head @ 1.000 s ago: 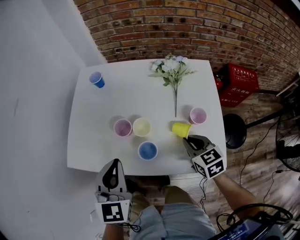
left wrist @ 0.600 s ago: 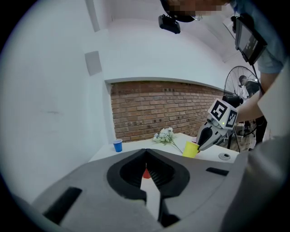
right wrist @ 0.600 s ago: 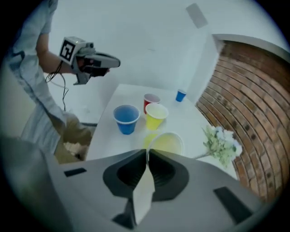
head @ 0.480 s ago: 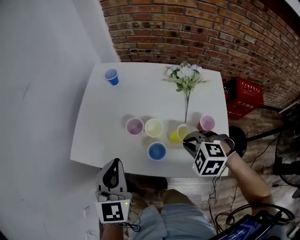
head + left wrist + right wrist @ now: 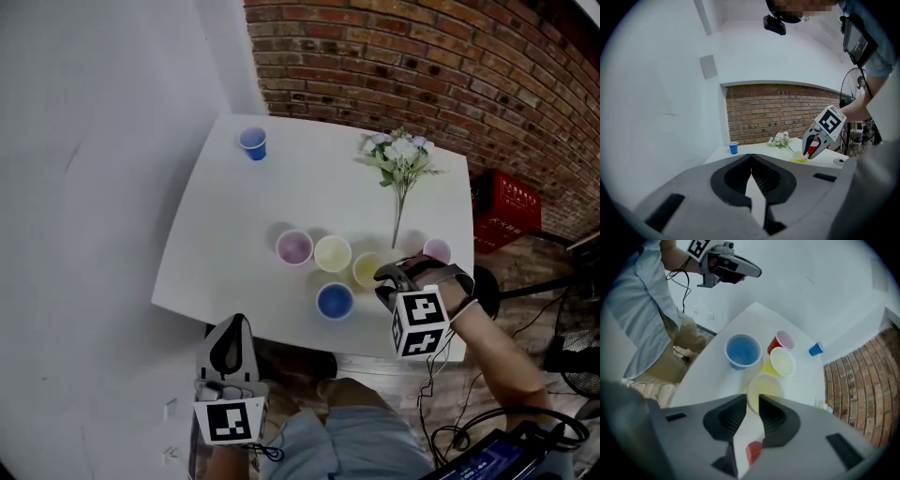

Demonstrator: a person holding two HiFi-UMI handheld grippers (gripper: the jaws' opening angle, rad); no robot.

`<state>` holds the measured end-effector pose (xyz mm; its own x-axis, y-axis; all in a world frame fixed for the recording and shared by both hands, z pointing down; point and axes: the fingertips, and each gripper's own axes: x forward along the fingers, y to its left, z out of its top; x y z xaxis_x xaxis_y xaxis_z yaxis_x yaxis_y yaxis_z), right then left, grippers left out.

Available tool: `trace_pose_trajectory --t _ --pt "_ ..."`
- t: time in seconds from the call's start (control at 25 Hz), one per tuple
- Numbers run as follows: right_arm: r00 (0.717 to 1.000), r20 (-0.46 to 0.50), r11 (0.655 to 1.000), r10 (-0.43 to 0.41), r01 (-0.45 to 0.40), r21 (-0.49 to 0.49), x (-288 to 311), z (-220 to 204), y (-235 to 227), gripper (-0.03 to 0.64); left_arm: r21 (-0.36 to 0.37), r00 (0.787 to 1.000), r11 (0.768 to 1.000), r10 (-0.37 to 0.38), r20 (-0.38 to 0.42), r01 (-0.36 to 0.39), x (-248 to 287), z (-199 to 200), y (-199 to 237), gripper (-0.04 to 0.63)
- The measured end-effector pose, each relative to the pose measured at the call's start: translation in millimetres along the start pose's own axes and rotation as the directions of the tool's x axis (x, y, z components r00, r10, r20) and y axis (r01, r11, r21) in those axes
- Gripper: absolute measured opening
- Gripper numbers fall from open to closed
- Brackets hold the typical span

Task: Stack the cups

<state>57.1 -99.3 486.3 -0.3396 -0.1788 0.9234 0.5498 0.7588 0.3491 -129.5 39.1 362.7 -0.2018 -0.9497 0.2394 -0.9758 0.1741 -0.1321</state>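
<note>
**Right gripper opening at the yellow cup**

In the head view the right gripper [image 5: 382, 279] points down at the lower right of the worktop [image 5: 234, 216]. Its tips are at the near rim of an upright yellow cup [image 5: 367, 267]. In the right gripper view its jaws stand a narrow gap apart and have just been opening. The near rim of the cup lies at this gap, but the pads do not press on it.

The left gripper [image 5: 232, 328] hangs at the lower left of the frame, off the near edge of the worktop. Its jaws are together, with nothing between them.

To the left of the yellow cup stand a second yellow cup [image 5: 332, 253] and a pink cup [image 5: 294, 247], close in one row. A blue cup [image 5: 335, 301] stands just below this row. Another pink cup [image 5: 437, 251] is just right of the right gripper. A small blue cup [image 5: 252, 142] stands alone at the upper left corner. Flowers [image 5: 401, 155] lie at the upper right.
</note>
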Motion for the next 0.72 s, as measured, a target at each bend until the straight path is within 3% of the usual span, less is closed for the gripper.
trace_pose_trajectory --t 0.2,0.32,0.4,0.52,0.6,0.72 --pt "0.997 0.072 0.996 -0.022 0.016 0.084 -15.5 4.4 -2.9 0.187 -0.002 1.0 1.0 -0.003 -0.013 0.003 0.9 -3.7 1.5 0.009" --pt "0.98 0.168 0.968 -0.11 0.067 0.244 -39.5 2.3 -14.0 0.192 0.006 1.0 1.0 -0.011 0.0 0.011 5.7 -0.9 2.6 0.009" --pt "0.954 0.234 0.908 -0.19 0.08 0.412 -55.3 -6.2 -17.7 0.189 0.002 1.0 1.0 -0.021 0.004 0.021 8.5 0.0 0.3 0.009" --pt "0.917 0.268 0.756 -0.295 0.052 0.653 -55.2 -27.1 -1.9 0.144 0.007 0.999 0.999 -0.04 0.006 0.04 12.9 -0.9 -5.0 0.009" --pt "0.913 0.256 0.667 -0.318 0.023 0.745 -35.5 -34.3 17.3 0.13 0.01 0.998 0.998 -0.056 -0.002 0.056 17.6 -2.1 -8.1 0.009" --pt "0.914 0.253 0.597 -0.317 -0.015 0.802 -4.1 -30.8 33.6 0.091 0.031 0.997 0.997 -0.069 -0.03 0.07 21.7 -1.6 -10.4 0.009"
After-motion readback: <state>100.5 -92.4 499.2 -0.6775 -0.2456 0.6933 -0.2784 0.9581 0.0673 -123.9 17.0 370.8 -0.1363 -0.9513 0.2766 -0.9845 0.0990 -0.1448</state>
